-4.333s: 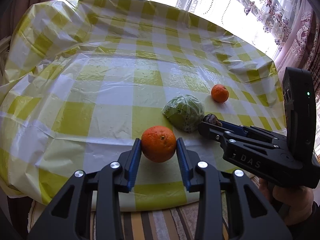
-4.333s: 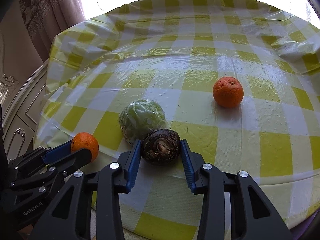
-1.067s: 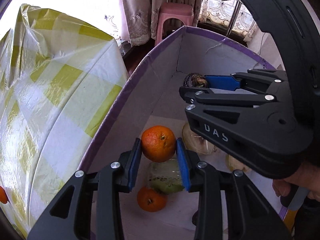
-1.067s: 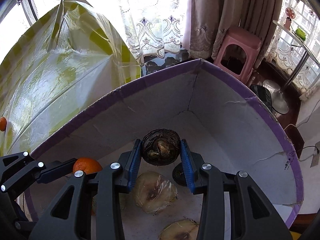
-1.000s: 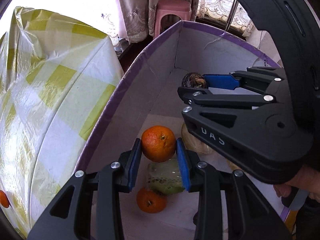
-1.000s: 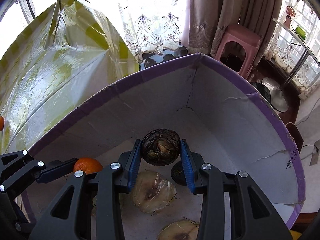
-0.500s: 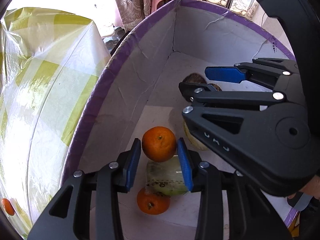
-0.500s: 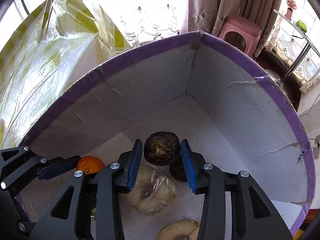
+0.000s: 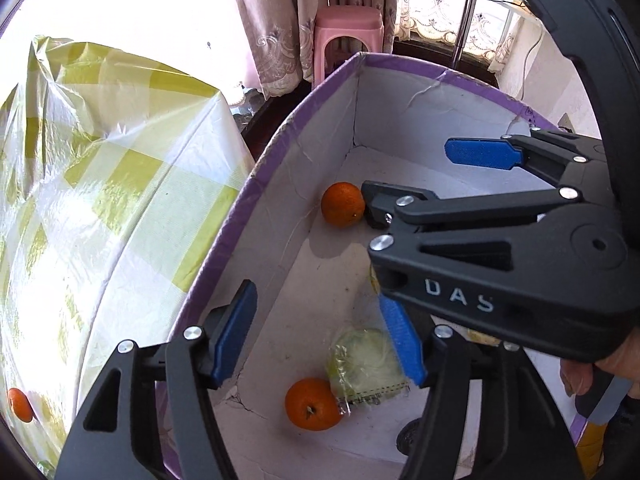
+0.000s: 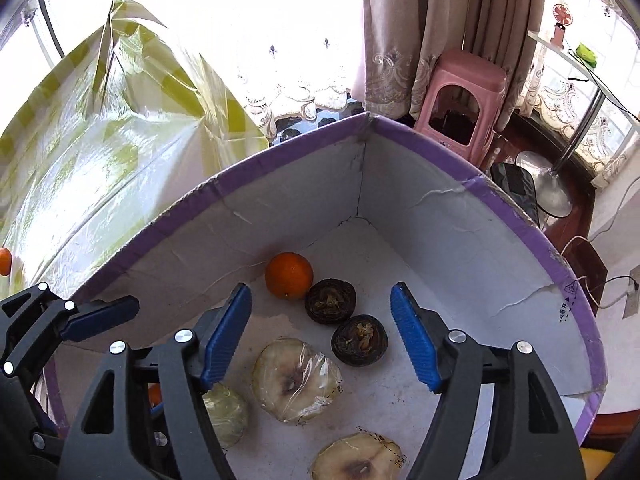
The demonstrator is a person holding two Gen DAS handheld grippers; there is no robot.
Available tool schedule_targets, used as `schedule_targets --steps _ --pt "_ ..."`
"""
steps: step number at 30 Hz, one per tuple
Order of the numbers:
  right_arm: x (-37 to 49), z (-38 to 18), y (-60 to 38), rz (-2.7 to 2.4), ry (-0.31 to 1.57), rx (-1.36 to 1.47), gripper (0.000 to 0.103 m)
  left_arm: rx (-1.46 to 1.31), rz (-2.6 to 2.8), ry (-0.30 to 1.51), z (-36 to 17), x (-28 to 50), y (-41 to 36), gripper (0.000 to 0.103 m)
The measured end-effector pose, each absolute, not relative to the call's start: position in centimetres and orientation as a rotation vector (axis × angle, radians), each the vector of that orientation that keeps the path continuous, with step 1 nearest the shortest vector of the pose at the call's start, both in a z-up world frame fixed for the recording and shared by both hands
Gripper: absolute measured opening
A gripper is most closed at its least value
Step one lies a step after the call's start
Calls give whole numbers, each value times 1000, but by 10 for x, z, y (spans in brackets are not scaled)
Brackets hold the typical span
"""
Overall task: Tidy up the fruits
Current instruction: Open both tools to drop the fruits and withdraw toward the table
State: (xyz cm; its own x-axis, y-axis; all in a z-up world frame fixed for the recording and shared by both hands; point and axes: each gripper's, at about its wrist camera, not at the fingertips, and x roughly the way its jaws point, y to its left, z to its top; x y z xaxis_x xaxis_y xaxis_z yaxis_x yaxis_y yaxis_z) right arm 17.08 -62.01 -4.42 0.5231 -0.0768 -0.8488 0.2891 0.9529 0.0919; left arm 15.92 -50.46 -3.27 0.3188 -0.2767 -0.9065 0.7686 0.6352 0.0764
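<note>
A white cardboard box with a purple rim point(image 9: 256, 176) point(image 10: 288, 160) stands beside the table. Inside lie an orange point(image 9: 343, 210) point(image 10: 289, 275) near the far corner, two dark brown fruits point(image 10: 330, 301) point(image 10: 359, 340), a second orange point(image 9: 313, 404), a wrapped green cabbage piece point(image 9: 362, 364) point(image 10: 226, 414) and wrapped pale pieces point(image 10: 296, 380). My left gripper point(image 9: 320, 340) is open and empty above the box. My right gripper point(image 10: 320, 336) is open and empty above the dark fruits; it also shows in the left wrist view point(image 9: 424, 176).
The table with a yellow-checked cloth point(image 9: 100, 208) point(image 10: 100, 140) lies left of the box, with one orange point(image 9: 19, 405) point(image 10: 4, 261) on it. A pink stool point(image 9: 346, 36) point(image 10: 460, 100) and curtains stand behind the box. A fan base point(image 10: 548, 196) is on the floor.
Both grippers have opened. The orange dropped from the left one and lies near the box's far corner; the dark fruit dropped from the right one and lies beside the other dark fruit.
</note>
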Motion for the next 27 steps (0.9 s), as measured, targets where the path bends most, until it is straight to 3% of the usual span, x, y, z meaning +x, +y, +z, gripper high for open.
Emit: schedule_targets --steps 13,27 --pt "139 7 -611 -206 840 232 85 435 -673 846 21 132 -447 72" --pt "137 30 -547 -84 807 143 87 287 -523 802 42 138 -359 75"
